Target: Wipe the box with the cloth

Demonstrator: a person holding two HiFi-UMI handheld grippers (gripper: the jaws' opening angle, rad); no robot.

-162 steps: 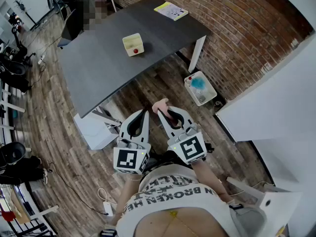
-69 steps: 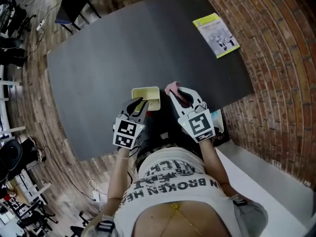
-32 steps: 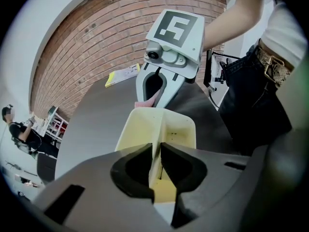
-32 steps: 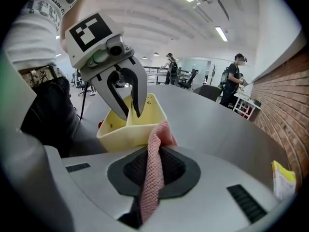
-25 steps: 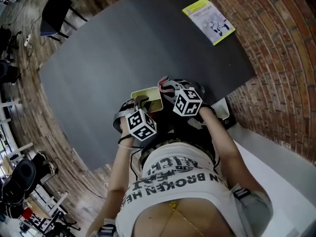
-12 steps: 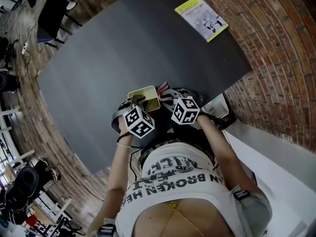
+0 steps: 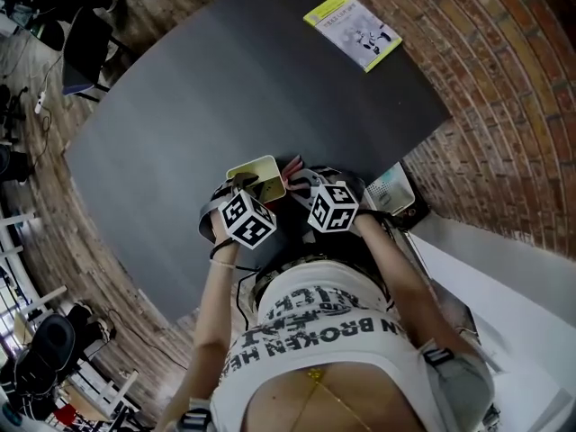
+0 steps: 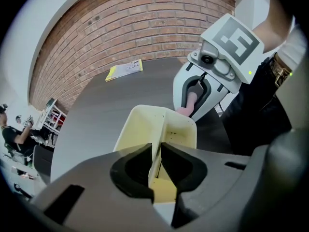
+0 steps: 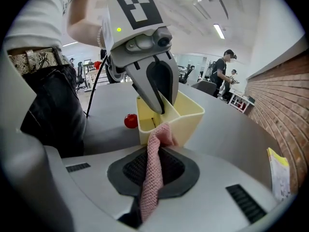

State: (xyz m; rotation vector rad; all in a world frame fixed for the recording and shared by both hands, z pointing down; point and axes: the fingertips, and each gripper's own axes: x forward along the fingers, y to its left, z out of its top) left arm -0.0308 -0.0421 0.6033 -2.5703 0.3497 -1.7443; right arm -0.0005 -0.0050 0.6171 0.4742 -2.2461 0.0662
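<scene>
Left gripper (image 8: 156,164) clamped on a yellow box (image 8: 140,129) wall, right gripper (image 9: 153,168) pinching pink cloth (image 9: 152,187) against its side; wiping stage, next likely rub along wall.

**One shirt print legible, little else**

We can read "IN BROKEN" in dark capitals across the person's white shirt (image 7: 315,327); the line above it is too warped for us to make out. The yellow-edged booklet (image 7: 353,31) on the table carries print too small to read. The left gripper (image 7: 255,184) and right gripper (image 7: 300,173) each bear a cube with black-and-white square markers, which are patterns, not letters.
</scene>
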